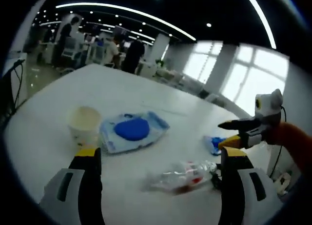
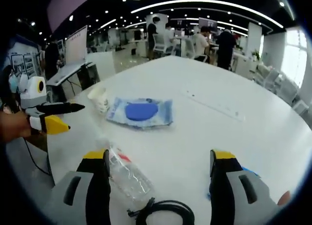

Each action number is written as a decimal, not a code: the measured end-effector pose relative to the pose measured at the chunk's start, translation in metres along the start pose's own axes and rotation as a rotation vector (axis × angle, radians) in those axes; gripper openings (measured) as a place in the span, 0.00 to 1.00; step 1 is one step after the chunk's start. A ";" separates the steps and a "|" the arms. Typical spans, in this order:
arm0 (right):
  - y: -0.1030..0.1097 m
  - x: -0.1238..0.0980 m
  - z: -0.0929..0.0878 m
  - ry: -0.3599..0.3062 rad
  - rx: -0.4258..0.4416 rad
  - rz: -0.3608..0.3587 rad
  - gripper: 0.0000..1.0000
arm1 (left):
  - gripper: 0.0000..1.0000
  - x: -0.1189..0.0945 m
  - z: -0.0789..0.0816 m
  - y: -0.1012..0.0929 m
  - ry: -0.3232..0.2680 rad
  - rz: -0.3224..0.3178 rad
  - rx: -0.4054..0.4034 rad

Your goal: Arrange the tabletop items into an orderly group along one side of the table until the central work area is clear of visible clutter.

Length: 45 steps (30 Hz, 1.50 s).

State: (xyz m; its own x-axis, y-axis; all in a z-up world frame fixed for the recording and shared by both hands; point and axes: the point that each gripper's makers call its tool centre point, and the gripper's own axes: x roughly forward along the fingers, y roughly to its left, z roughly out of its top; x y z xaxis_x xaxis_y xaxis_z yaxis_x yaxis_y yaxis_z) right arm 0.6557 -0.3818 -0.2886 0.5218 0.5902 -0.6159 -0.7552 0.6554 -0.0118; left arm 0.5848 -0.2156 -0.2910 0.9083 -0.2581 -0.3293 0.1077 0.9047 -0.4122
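I held both tools open over the white worktop [image 2: 204,83], gripping nothing. My left tool [image 1: 158,159] faced a paper cup [image 1: 84,122] just beside a blue wipes pack [image 1: 132,130], with a crushed plastic bottle [image 1: 183,176] nearer. My right tool [image 2: 158,159] hung above that bottle, a black cable [image 2: 163,213] coiled nearest.

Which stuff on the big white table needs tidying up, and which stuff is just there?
To tidy:
- cream paper cup
- blue-and-white flat wipes packet
- clear crumpled plastic bottle with red label
- small blue wrapper
- black coiled cable

Just there:
- white table
- distant office desks and chairs
- people standing behind
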 end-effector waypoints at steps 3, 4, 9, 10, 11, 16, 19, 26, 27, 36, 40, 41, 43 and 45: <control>-0.001 0.008 0.004 0.001 -0.006 0.009 0.83 | 1.00 0.007 0.000 0.006 -0.007 0.017 -0.029; -0.001 0.012 0.006 0.001 -0.007 0.013 0.83 | 1.00 0.008 0.001 0.007 -0.021 0.019 -0.038; -0.001 0.024 0.012 0.006 -0.018 0.030 0.83 | 1.00 0.015 0.009 0.011 -0.110 0.026 -0.158; -0.001 0.025 0.013 0.004 -0.019 0.033 0.82 | 1.00 0.016 0.017 0.014 -0.173 0.023 -0.187; 0.000 0.028 0.015 0.002 -0.020 0.036 0.82 | 0.99 0.016 0.016 0.015 -0.171 0.026 -0.183; -0.001 0.039 0.019 0.009 -0.027 0.050 0.81 | 0.99 0.023 0.009 0.019 -0.151 0.029 -0.235; -0.001 0.046 0.024 0.011 -0.033 0.058 0.81 | 0.99 0.027 0.004 0.021 -0.139 0.041 -0.235; -0.003 0.063 0.029 0.016 -0.044 0.074 0.79 | 0.95 0.034 0.001 0.031 -0.130 0.066 -0.246; -0.004 0.066 0.029 0.017 -0.046 0.076 0.78 | 0.95 0.035 0.001 0.032 -0.134 0.068 -0.249; -0.012 0.090 0.032 0.018 -0.039 0.093 0.71 | 0.95 0.053 -0.010 0.044 -0.098 0.094 -0.263; -0.012 0.103 0.030 0.026 -0.033 0.107 0.67 | 0.94 0.060 -0.012 0.046 -0.087 0.101 -0.266; -0.012 0.105 0.030 0.027 -0.031 0.110 0.67 | 0.94 0.061 -0.012 0.046 -0.088 0.102 -0.267; -0.011 0.111 0.032 0.026 -0.030 0.115 0.65 | 0.94 0.064 -0.012 0.049 -0.084 0.108 -0.269; -0.011 0.115 0.034 0.021 -0.026 0.120 0.65 | 0.93 0.065 -0.012 0.053 -0.085 0.115 -0.273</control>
State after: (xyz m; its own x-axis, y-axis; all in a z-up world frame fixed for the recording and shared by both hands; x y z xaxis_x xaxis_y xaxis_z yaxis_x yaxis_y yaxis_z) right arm 0.7374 -0.3046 -0.3327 0.4192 0.6533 -0.6305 -0.8219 0.5681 0.0421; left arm 0.6449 -0.1886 -0.3443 0.9401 -0.1191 -0.3195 -0.1003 0.7990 -0.5929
